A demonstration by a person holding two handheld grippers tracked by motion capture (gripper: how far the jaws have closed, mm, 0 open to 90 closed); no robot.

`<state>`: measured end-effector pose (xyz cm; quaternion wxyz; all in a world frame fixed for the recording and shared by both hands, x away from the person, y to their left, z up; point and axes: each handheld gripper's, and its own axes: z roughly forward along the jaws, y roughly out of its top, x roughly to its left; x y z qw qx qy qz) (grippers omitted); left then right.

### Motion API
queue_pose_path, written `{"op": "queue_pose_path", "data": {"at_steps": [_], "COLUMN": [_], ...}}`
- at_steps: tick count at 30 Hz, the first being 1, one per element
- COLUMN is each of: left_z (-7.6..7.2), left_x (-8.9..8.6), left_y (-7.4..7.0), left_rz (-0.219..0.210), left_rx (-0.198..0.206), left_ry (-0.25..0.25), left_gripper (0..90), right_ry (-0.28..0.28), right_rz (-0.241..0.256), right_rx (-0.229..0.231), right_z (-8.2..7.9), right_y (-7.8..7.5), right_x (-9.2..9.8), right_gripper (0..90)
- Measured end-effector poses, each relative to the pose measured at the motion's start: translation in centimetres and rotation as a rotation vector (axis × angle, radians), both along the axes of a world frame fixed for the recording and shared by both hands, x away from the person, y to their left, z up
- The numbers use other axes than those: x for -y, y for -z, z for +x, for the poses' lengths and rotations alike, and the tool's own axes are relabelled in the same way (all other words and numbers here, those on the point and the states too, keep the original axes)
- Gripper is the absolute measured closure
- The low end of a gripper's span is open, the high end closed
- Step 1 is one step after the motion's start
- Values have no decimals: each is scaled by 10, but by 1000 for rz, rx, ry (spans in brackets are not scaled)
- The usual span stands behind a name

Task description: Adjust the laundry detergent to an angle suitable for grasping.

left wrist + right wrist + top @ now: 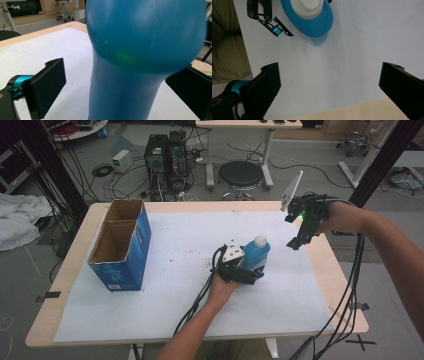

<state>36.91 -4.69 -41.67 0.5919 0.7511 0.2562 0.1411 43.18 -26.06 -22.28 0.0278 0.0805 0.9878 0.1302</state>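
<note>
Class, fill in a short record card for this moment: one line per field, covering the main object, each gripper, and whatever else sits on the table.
Main object: blue bottle with white cap, upright on the white sheet
Left gripper: jaws open on either side of the bottle's body, left jaw clearly apart from it
Right gripper: jaws open, nothing between them, raised near the table's right edge
Other item: blue cardboard box, open top, two compartments, at the left

Blue bottle (140, 50) blurred and cut off by top edge, its base hidden.
</note>
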Motion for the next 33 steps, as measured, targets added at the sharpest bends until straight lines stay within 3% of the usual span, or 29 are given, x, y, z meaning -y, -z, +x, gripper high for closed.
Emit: {"op": "queue_pose_path", "data": {"at_steps": [20, 26, 33], "left_z": [3, 3, 3], "left_x": [1, 1, 1], "left_y": [1, 1, 2], "left_rz": [-6, -17, -15], "left_rx": [-2, 4, 4], "left_ry": [-1, -3, -3], "left_gripper": [91, 170, 183], "right_ry": [2, 3, 2], "right_rz": [4, 5, 8], "right_rx": [3, 5, 4], "right_z": [-1, -2, -2], "right_y": [-2, -2, -2], "right_x": [2, 2, 2], "right_gripper": [30, 30, 30]}}
